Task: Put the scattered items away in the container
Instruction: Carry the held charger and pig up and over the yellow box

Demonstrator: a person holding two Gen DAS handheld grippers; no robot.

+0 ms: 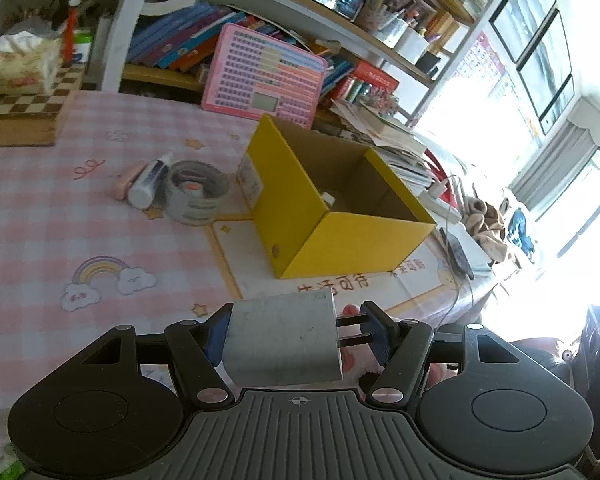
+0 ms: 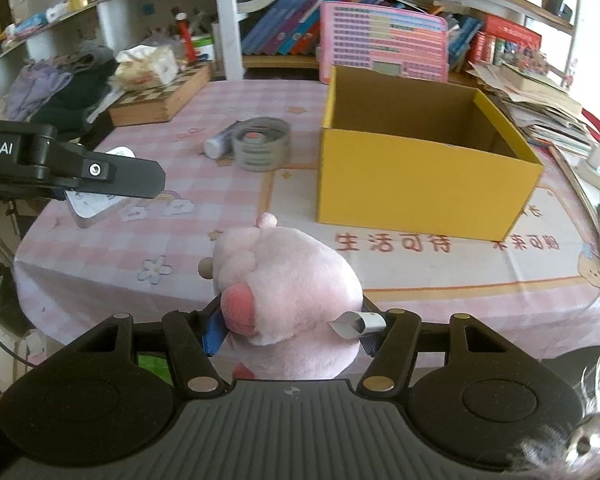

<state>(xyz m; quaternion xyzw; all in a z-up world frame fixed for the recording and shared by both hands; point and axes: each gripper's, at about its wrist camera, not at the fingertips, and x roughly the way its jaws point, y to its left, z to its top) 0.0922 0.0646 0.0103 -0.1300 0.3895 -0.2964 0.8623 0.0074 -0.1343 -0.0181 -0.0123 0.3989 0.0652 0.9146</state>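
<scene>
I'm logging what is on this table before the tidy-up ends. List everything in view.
Box: one, yellow, open, on the tablecloth's right half.
Tape roll: one, grey, left of the box.
Tube: one, white, lying against the tape roll.
Pink item: one, beside the tube; kind unclear.
Charger plug: one, white, two prongs, held in the left gripper.
Plush toy: one, pink, held in the right gripper.
Chessboard box: one, wooden, far left corner.
Tissue pack: one, on the chessboard box.
Left gripper: black, blue fingers.
Right gripper: black, blue fingers.
</scene>
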